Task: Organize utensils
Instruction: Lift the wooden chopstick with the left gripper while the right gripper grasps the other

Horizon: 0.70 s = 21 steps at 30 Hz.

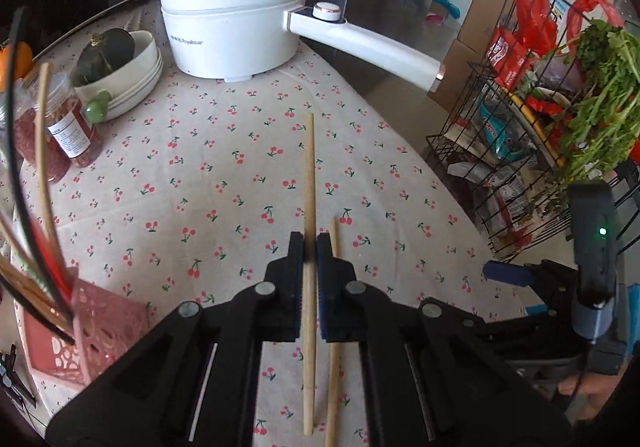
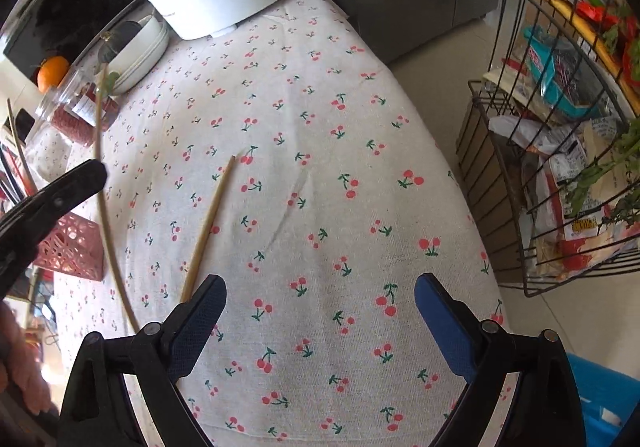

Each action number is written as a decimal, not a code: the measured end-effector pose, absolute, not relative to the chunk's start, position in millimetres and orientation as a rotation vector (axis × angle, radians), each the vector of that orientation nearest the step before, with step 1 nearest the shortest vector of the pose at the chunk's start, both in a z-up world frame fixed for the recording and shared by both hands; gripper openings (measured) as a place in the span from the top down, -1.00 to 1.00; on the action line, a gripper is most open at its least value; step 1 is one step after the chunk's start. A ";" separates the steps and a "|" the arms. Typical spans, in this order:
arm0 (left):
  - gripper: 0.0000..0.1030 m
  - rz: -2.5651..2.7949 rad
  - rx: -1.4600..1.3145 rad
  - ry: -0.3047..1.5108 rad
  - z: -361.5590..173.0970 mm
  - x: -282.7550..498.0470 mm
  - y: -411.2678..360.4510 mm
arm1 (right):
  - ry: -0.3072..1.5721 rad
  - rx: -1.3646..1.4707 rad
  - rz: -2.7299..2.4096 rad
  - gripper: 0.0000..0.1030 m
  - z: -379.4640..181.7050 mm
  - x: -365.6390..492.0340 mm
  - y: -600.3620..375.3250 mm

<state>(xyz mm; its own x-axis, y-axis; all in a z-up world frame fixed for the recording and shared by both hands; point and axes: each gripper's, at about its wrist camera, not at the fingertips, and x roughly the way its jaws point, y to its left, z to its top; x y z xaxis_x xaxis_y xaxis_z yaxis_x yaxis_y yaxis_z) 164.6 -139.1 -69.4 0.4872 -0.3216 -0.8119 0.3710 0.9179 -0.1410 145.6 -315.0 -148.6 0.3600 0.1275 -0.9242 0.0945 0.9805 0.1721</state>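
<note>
So far: left gripper (image 1: pixel 310 247) clamped on one chopstick (image 1: pixel 309 167), lifted off the cloth (image 1: pixel 200 167). Second chopstick (image 2: pixel 208 223) lies just right of it; right gripper (image 2: pixel 320 307) hangs open, empty. Pink holder (image 1: pixel 108 331), near left, already has several.

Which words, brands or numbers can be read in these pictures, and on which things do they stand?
"Royalstar": on the front of the white electric pot.
White label on the clear plastic jar: too small to read.
Red and teal packets in the black wire rack: print too blurred to read.
</note>
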 end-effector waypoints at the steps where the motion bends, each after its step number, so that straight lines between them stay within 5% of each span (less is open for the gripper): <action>1: 0.86 -0.427 0.050 0.961 -63.5 155.8 -132.9 | 1.190 0.189 0.023 -0.87 -149.1 145.2 -309.8; 21: 0.86 -0.388 -0.082 0.818 -33.3 68.6 -5.5 | 1.198 -0.016 0.009 -1.00 -188.3 171.4 -209.6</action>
